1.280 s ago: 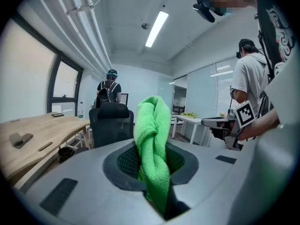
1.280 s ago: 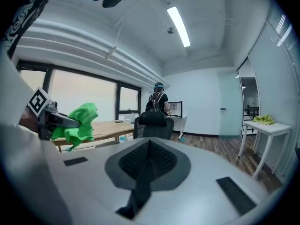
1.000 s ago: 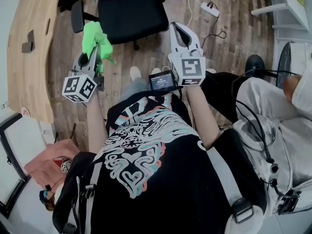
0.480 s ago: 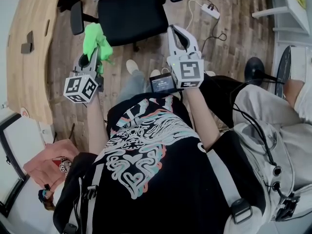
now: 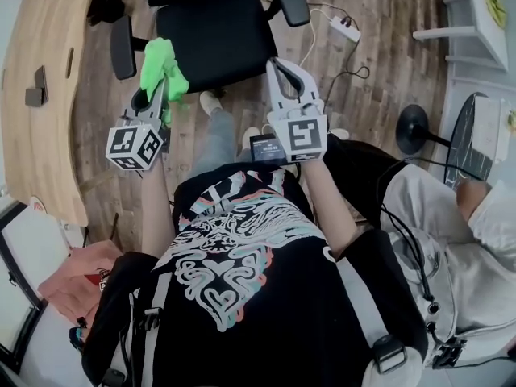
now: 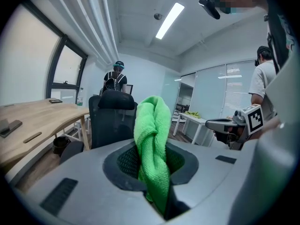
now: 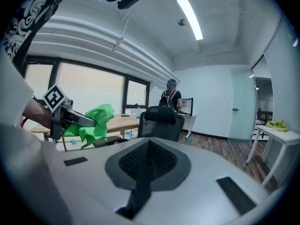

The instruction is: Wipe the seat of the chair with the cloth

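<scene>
The curved wooden desk [image 5: 44, 111] is running along the left, and the black office chair [image 5: 216, 39] is standing on the plank floor [image 5: 387, 63] just ahead of the person. The left gripper [image 5: 158, 95] is clamping the green cloth [image 5: 164, 67], which is bunching upward out of its jaws beside the seat's front left corner. The right gripper [image 5: 288, 69] is hovering near the front right corner, jaws pressed together on nothing.

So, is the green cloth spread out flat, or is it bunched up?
Bunched up. The cloth is crumpled and twisted into a lump, pinched in the shut left gripper.
</scene>
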Motion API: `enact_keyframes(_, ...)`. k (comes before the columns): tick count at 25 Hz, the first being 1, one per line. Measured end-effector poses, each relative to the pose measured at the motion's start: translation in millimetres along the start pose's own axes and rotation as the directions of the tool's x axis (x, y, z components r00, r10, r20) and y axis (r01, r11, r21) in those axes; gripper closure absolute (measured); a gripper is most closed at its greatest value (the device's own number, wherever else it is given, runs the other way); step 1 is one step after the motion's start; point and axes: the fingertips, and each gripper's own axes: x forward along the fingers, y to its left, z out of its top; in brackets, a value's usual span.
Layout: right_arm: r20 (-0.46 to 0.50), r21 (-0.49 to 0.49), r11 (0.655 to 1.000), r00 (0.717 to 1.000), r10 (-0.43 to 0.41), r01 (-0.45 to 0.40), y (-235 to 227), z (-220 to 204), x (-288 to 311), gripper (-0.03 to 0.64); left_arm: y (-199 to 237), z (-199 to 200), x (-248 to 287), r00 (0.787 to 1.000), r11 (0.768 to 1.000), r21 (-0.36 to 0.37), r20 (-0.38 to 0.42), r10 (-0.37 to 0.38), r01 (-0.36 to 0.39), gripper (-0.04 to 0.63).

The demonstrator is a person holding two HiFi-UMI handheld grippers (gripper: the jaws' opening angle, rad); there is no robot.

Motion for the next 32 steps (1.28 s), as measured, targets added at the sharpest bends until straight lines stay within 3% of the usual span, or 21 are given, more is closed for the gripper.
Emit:
enact_keyframes(8,-0.082,0.016,1.000,0.997,-0.005,0.007,-7.2,-8.0,73.4,0.617,59.2,4.1,56.3,0.998,0.999,-0.036,-0.067,-0.019,0.016,0.522)
enact_keyframes(23,-0.113,0.012,0.995,0.989,-0.099,0.101,-25.9,-7.4,160.2,0.617,146.0,-5.7,127.1,0.985,0.997,-0.081,-0.170,-0.024,0.010,0.522)
enact_keyframes(32,-0.148,0.022,0.999,0.988,-0.046,0.049,-30.9,-23.1,202.3,0.617,174.9,-30.6,146.3,0.969,0.991,-0.127,-0.247,0.013,-0.046,0.522)
